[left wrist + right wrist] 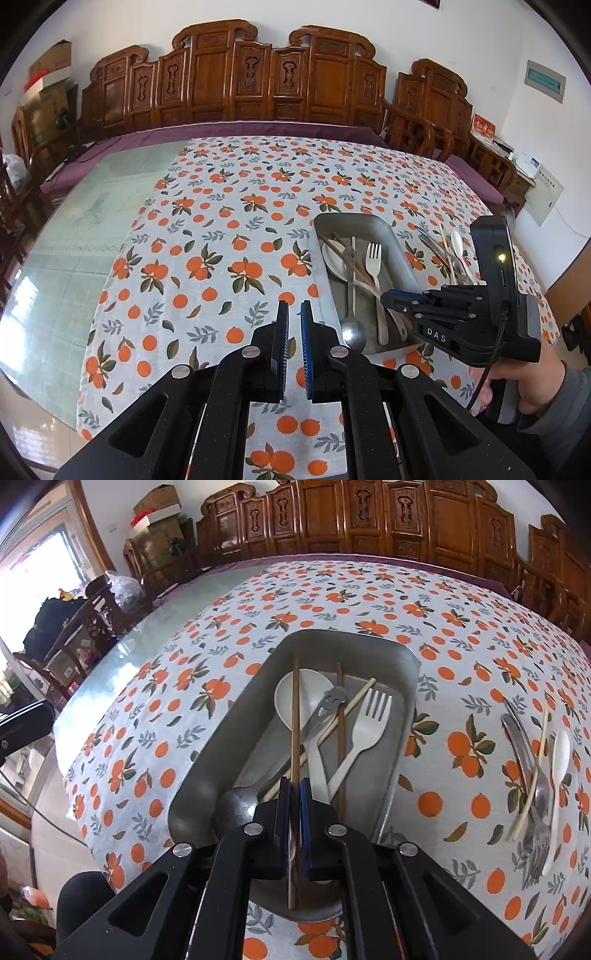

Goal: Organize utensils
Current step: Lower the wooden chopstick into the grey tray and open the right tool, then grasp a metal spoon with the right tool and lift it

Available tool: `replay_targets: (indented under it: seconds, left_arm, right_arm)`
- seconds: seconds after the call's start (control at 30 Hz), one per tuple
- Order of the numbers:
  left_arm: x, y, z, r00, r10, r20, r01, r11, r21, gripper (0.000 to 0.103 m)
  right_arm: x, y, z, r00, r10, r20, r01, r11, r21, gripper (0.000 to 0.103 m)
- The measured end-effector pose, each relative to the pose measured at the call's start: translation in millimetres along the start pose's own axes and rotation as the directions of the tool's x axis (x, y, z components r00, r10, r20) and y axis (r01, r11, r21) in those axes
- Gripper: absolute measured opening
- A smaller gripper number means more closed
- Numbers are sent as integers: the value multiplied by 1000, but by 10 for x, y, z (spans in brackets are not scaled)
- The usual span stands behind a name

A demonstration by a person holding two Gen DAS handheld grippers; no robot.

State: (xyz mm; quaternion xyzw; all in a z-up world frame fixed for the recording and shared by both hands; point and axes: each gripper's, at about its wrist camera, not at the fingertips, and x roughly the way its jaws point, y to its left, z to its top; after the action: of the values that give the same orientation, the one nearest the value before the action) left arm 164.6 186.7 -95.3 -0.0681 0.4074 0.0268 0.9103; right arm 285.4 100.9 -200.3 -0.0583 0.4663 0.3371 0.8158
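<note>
Right gripper (294, 786) clamped on a dark brown chopstick (294, 716), pads pinching it low on its shaft, the stick running up across a white spoon (295, 698) inside the metal tray (406, 664). Beside it in the tray: a second dark chopstick (340, 734), a pale chopstick (351, 705), a white fork (365, 727) and a steel spoon (236, 805) with a smiley-face handle. Off to the right on the orange-print tablecloth (184, 686), well apart from the tray, a loose heap of steel cutlery (532, 775), one pale stick and another white spoon (559, 760). Left gripper (294, 314) closed with nothing between its pads, hovering over bare cloth just left of the tray.
</note>
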Motion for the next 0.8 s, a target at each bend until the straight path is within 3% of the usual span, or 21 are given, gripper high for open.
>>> replay_targets:
  seconds: [0.27, 0.37, 0.53, 0.8]
  left_arm:
    - [-13, -127, 9, 1000, -17, 5, 17, 1000, 5, 6]
    - [-14, -264, 14, 1000, -16, 10, 16, 999, 28, 18]
    - [48, -480, 41, 999, -32, 6, 32, 998, 48, 21]
    - [246, -835, 89, 998, -68, 2, 68, 996, 60, 51]
  right_arm:
    - [-262, -107, -50, 997, 33, 69, -30, 999, -33, 10]
    - [-445, -270, -115, 995, 18, 102, -13, 998, -54, 11]
    - [-693, -641, -212, 991, -12, 135, 20, 998, -55, 11]
    - [-897, -1423, -373, 983, -114, 147, 114, 993, 6, 11]
